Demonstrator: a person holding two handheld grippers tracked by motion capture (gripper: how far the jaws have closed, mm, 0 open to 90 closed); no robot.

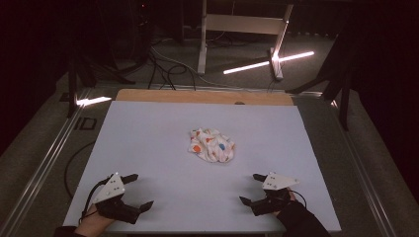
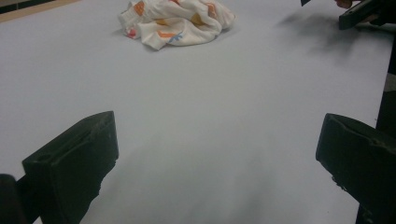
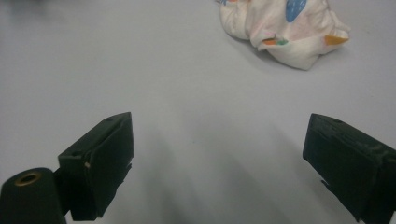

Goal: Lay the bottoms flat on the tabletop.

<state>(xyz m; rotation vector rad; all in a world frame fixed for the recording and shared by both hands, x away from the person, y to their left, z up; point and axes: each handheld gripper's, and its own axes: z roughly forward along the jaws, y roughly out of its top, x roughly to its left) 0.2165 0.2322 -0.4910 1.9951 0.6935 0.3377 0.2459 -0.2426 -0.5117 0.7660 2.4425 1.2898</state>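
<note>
- I take the crumpled cloth (image 1: 211, 144) as my landmark: it is white with orange and blue patches and sits bunched in a heap near the middle of the pale table (image 1: 148, 128).
- My left gripper (image 1: 140, 191) rests at the near edge of the table, well apart from the cloth and to its near left. Its jaws are spread wide with nothing between them; in the left gripper view I see bare table between them and the cloth (image 2: 175, 21) far ahead.
- My right gripper (image 1: 252, 188) sits to the near right of the cloth, also well apart from it. Its jaws are spread too, pinching nothing; in the right gripper view the cloth (image 3: 285, 30) lies ahead and a little to one side.
- Neither claw touches the cloth.
- My judgement: the work is at its very start. The cloth is untouched and bunched up; reaching it, gripping it and spreading or folding it all remain to be done.
</note>
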